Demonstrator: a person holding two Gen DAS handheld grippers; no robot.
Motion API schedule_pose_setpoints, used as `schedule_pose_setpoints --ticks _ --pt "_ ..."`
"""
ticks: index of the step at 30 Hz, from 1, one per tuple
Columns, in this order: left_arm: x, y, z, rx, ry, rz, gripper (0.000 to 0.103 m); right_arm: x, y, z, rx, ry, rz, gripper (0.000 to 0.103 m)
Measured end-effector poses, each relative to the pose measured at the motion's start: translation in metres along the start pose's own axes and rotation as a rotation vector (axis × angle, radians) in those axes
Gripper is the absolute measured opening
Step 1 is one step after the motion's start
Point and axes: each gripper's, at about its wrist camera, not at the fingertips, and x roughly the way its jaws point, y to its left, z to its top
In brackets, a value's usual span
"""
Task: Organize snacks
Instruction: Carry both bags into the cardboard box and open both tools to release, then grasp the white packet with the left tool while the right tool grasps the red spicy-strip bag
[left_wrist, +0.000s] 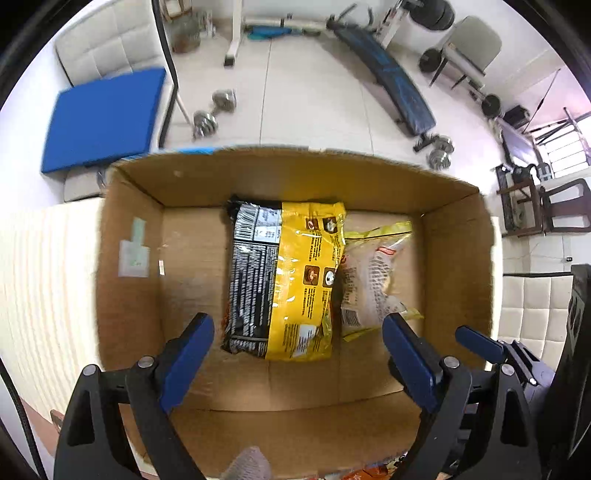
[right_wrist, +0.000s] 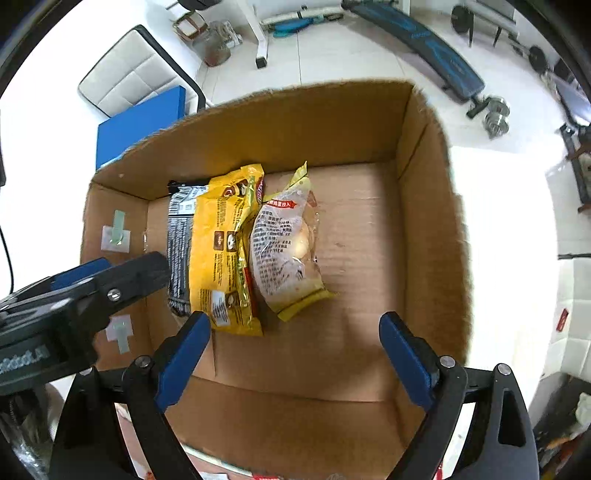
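Observation:
An open cardboard box (left_wrist: 295, 173) (right_wrist: 295, 125) holds three snack packets side by side. A black packet (left_wrist: 251, 273) (right_wrist: 179, 258) lies leftmost, partly under a yellow packet (left_wrist: 303, 280) (right_wrist: 218, 251). To their right lies a clear packet with yellow edges (left_wrist: 369, 280) (right_wrist: 288, 251). My left gripper (left_wrist: 297, 321) hangs open above the black and yellow packets, with nothing between its blue fingers. My right gripper (right_wrist: 294, 319) hangs open above the clear packet and the bare box floor, also holding nothing. Each gripper shows at the edge of the other's view.
The box sits on a pale table (left_wrist: 48, 280). Behind it stands a white chair bearing a blue pad (left_wrist: 103, 118). Dumbbells (left_wrist: 210, 114) and a weight bench (left_wrist: 391, 81) lie on the tiled floor beyond. The right half of the box floor (right_wrist: 362, 258) is bare.

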Motion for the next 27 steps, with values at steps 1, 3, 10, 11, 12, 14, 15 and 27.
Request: schedule_pose_setpoints --ticks 1,3,10,11,12,14,15,27 --pt "-0.01 0.001 -0.005 0.003 -0.035 0.005 0.093 -0.006 0.0 -0.002 -0.005 -0.014 0.0 0.095" --pt "-0.03 0.001 -0.018 0.017 -0.105 0.02 0.093 -0.023 0.001 -0.01 -0.027 -0.06 -0.003 0.096" --pt "-0.083 -0.004 -0.065 0.033 -0.219 0.078 0.093 -0.075 0.013 -0.071 -0.06 -0.138 0.027 0.096" --pt "-0.086 -0.004 -0.072 0.031 -0.223 0.092 0.093 -0.078 0.011 -0.08 -0.053 -0.134 0.032 0.096" --pt "-0.09 -0.002 -0.087 0.028 -0.227 0.101 0.093 -0.081 0.009 -0.094 -0.041 -0.127 0.039 0.096" --pt "-0.094 0.004 -0.117 0.015 -0.218 0.116 0.093 -0.082 0.003 -0.119 -0.025 -0.107 0.035 0.096" --pt "-0.092 0.011 -0.133 -0.008 -0.203 0.11 0.093 -0.081 0.001 -0.133 -0.026 -0.096 0.023 0.096" --pt "0.042 0.081 -0.338 -0.243 0.296 0.089 0.093 0.008 -0.025 -0.299 0.001 0.208 0.016 0.096"
